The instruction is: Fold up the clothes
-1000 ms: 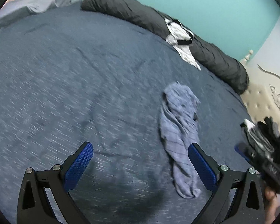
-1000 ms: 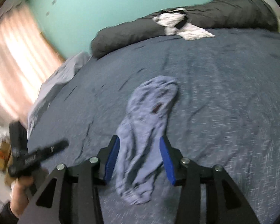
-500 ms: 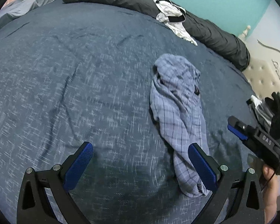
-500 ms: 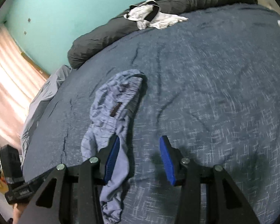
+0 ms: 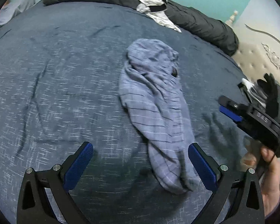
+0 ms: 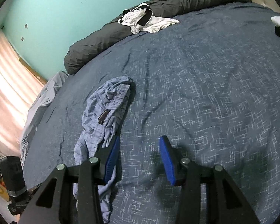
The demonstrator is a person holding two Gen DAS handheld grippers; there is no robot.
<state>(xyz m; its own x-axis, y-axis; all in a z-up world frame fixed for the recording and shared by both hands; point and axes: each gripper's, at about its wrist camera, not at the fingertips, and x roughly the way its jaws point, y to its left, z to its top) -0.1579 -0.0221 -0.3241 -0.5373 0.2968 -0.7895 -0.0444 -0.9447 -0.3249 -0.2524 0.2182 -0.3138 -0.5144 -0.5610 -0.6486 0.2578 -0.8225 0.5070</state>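
My left gripper (image 5: 140, 160) fingers spread wide, empty, over the bed (image 5: 56, 93); the crumpled plaid shorts (image 5: 155, 102) lie just inside my right-hand finger. My right gripper (image 6: 140, 156) hangs part-open, shorts beside its left finger.

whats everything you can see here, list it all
checked garment: one, light blue, crumpled lengthwise mid-bed
bedspread: one, dark blue, covering the bed
rolled duvet: one, dark grey, along the far edge by the wall
white clothing: a small heap, white with black trim, on the duvet
clothes pile: black and white, right edge of bed
sheet: pale grey, hanging off the bed's corner
curtain: pinkish, by the window
wall: teal
headboard: beige, tufted
left gripper: black, blue pads, open
right gripper: same, open
hand: holding the right gripper
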